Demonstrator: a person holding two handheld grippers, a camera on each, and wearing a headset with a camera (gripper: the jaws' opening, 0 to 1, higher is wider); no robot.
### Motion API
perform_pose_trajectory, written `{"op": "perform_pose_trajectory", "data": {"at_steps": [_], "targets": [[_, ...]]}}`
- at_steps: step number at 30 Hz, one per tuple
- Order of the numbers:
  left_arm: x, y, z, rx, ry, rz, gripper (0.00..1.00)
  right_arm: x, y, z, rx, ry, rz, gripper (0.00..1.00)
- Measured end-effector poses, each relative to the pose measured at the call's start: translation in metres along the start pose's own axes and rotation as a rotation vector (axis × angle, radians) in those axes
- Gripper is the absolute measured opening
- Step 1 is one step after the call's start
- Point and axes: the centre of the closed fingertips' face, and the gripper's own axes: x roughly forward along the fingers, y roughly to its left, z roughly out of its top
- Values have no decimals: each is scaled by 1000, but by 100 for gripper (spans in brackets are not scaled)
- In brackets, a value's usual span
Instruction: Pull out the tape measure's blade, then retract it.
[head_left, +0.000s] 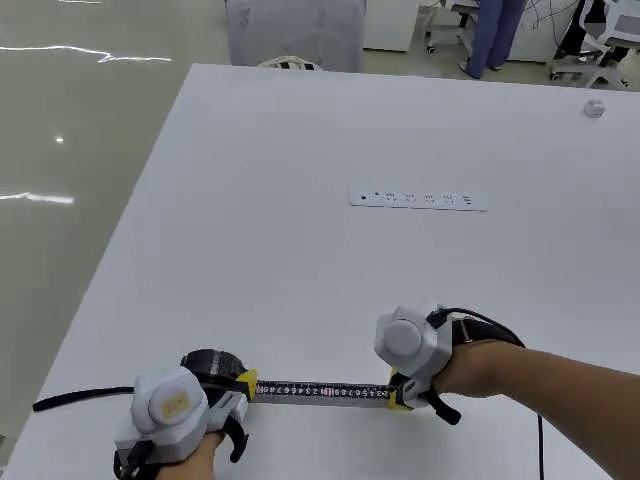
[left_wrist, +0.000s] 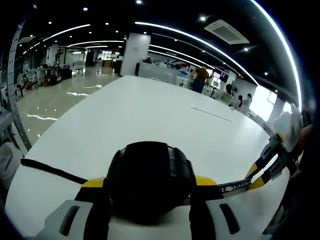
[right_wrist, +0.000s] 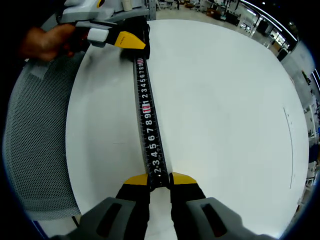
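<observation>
Both ends clamped along tabletop's (head_left: 300, 150) near edge: case (left_wrist: 150, 172) in left claw (left_wrist: 149, 183), blade tip (right_wrist: 157, 171) in right claw (right_wrist: 160, 179).

Pale grey plastic shells on left gripper (head_left: 243, 386) and right gripper (head_left: 398, 392), jaws tipped bright yellow. Round yellowish label (head_left: 174, 405) atop the left shell. Thin black cable (head_left: 80, 398) off the left one; black band (head_left: 485, 328), strap or cable, across the right hand.
</observation>
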Motion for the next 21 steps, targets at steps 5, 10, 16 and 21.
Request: {"op": "perform_pose_trajectory", "data": {"at_steps": [5, 10, 16, 21], "targets": [[0, 0, 0, 1, 3, -6, 61, 0, 1, 2, -4, 1, 1, 15], [0, 0, 0, 2, 3, -5, 61, 0, 1, 4, -10, 2, 3, 15], [-1, 0, 0, -1, 3, -8, 61, 1, 2, 6, -12, 0, 6, 15], [0, 0, 0, -2, 3, -11, 61, 1, 2, 7, -14, 1, 7, 15]]}}
